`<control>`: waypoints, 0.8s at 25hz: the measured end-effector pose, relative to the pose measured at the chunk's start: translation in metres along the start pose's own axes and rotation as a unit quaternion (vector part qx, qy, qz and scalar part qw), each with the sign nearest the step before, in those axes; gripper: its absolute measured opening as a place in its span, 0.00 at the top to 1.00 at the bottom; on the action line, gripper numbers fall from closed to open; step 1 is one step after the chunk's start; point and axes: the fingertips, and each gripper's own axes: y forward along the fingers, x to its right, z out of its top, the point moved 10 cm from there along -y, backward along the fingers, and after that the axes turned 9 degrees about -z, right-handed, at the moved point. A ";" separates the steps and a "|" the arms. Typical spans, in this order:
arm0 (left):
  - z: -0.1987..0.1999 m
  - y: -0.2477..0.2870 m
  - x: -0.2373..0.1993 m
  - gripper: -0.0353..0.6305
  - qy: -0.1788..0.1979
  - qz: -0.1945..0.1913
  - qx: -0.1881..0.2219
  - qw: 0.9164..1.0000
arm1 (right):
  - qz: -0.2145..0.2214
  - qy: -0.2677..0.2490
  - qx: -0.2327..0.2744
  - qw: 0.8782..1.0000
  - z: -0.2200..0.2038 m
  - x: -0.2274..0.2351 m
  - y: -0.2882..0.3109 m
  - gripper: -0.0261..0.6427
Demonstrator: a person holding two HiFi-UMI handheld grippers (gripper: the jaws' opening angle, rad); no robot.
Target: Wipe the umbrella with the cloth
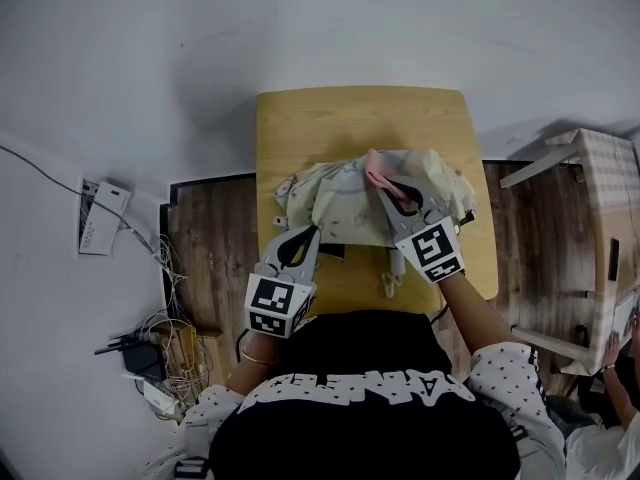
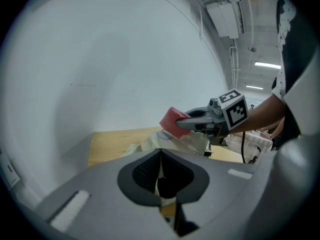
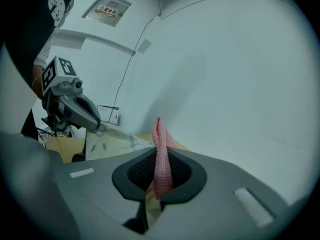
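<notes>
A folded umbrella (image 1: pixel 350 203) with cream patterned fabric lies across the wooden table (image 1: pixel 300 128). My right gripper (image 1: pixel 386 184) is over the umbrella's middle, shut on a pink cloth (image 1: pixel 380 176). In the right gripper view the cloth (image 3: pixel 161 151) stands up between the closed jaws. My left gripper (image 1: pixel 312 232) sits at the umbrella's near left edge. Its jaws are shut, with a sliver of the cream fabric (image 2: pixel 161 183) pinched between them. The left gripper view also shows the right gripper (image 2: pixel 186 124) with the pink cloth (image 2: pixel 172 121) over the umbrella (image 2: pixel 192 140).
The umbrella's pale handle (image 1: pixel 390 286) points toward the table's near edge. A power strip (image 1: pixel 105 216) and tangled cables (image 1: pixel 165 353) lie on the floor at the left. A checked box on a wooden frame (image 1: pixel 600 218) stands at the right, with another person's arm (image 1: pixel 612 388) beside it.
</notes>
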 end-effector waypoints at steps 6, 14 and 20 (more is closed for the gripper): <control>0.004 -0.001 -0.005 0.94 0.004 0.003 -0.001 1.000 | 0.009 -0.028 -0.042 0.999 -0.015 0.001 0.015 0.91; 0.003 -0.002 -0.008 0.94 0.002 0.007 -0.002 1.000 | 0.040 -0.027 -0.069 0.996 -0.032 -0.013 0.011 0.91; 0.004 -0.001 -0.005 0.94 0.004 0.006 -0.003 1.000 | 0.049 -0.024 -0.077 0.996 -0.039 -0.019 0.000 0.91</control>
